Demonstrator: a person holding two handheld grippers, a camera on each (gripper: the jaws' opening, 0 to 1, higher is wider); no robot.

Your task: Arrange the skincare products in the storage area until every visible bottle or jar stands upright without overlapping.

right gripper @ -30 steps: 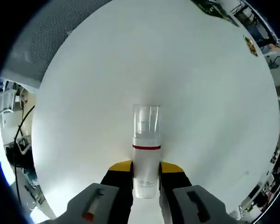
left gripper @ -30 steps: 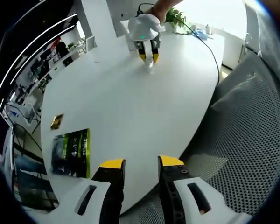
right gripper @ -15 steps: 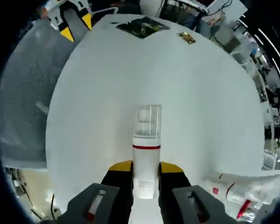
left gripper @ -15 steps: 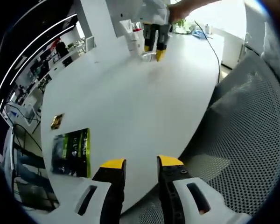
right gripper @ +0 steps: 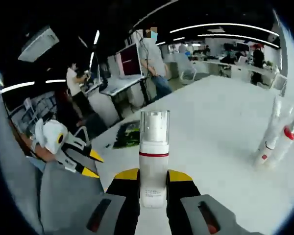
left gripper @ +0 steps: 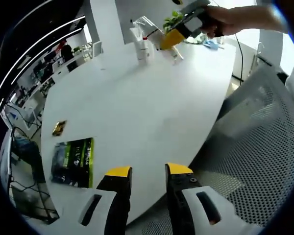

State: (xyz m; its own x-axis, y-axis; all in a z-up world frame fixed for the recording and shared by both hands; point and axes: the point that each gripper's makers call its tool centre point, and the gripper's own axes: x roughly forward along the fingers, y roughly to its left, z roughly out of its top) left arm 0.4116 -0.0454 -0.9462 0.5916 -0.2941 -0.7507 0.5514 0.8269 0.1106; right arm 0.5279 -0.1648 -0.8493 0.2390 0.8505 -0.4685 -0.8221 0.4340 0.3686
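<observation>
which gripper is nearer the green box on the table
Left. The left gripper hangs at the table edge beside the green box; the right gripper is across the table.

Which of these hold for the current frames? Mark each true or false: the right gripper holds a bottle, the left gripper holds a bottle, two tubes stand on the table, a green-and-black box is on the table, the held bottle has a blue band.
1. The right gripper is shut on the pump bottle. True.
2. The left gripper holds a bottle. False: its jaws stand apart with nothing between them, above the white table edge.
3. Two tubes stand upright on the table. True.
4. A green-and-black box lies flat on the table. True.
5. The held bottle has a blue band. False: the band under its clear cap is red.
</observation>
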